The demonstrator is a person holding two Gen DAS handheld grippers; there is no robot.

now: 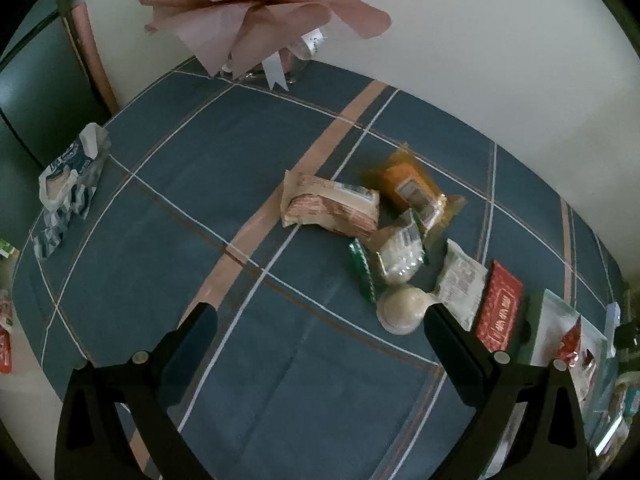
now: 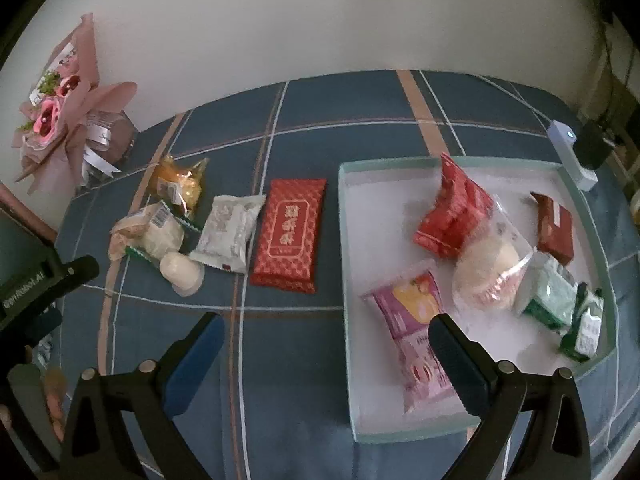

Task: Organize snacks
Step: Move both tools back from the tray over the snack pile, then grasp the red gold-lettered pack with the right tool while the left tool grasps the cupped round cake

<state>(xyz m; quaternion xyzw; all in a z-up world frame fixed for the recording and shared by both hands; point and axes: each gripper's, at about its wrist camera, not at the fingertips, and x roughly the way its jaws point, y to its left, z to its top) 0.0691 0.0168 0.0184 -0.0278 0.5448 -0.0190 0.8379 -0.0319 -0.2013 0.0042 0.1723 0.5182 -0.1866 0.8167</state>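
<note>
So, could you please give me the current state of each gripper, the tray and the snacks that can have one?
left gripper: open, empty, above the cloth
right gripper: open, empty
tray: open-topped, partly filled with snacks
pink packet: flat in the tray, sealed
flat red packet: on the cloth beside the tray
round white cake: on the cloth, outside the tray
orange packet: on the cloth, near the bouquet
</note>
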